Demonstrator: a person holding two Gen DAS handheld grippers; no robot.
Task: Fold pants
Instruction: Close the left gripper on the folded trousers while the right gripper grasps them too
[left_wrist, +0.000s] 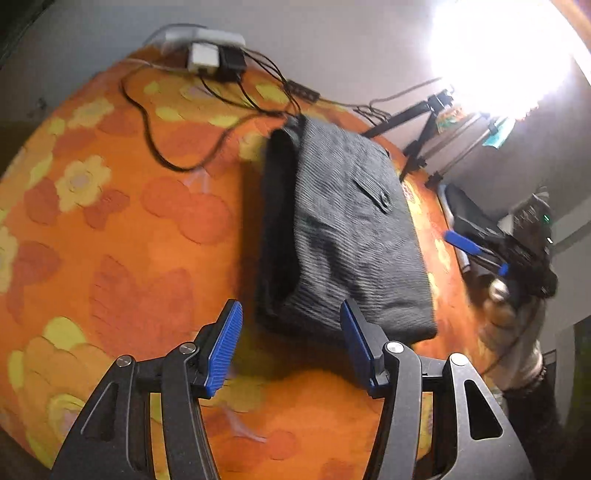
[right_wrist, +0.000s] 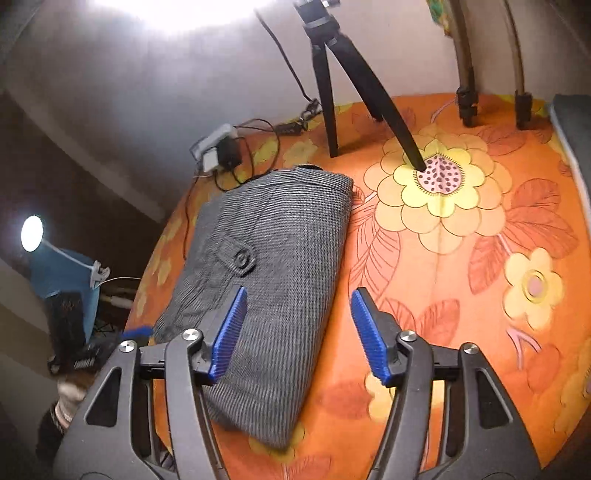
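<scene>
hovering over the near end of the pants (left_wrist: 343, 229), the left gripper (left_wrist: 291, 347) has its jaws apart with nothing between them, blue pads clear of the cloth. right gripper (right_wrist: 299, 332) is likewise spread and empty, its left pad above the pants' near corner, its right pad above bare bedsheet (right_wrist: 461, 295).

pants lie folded into a compact grey rectangle, flat on the orange floral sheet, button flap facing up. long fold edge runs straight in the right wrist view; the opposite side shows stacked dark layers in the left wrist view.

open sheet: wide on the left of the pants in the left view, wide on the right in the right view. far end is crowded: power strip (left_wrist: 210, 51) with cables (left_wrist: 177, 162) just beyond the pants, tripod legs (right_wrist: 369, 92) standing on the sheet near the far corner.
</scene>
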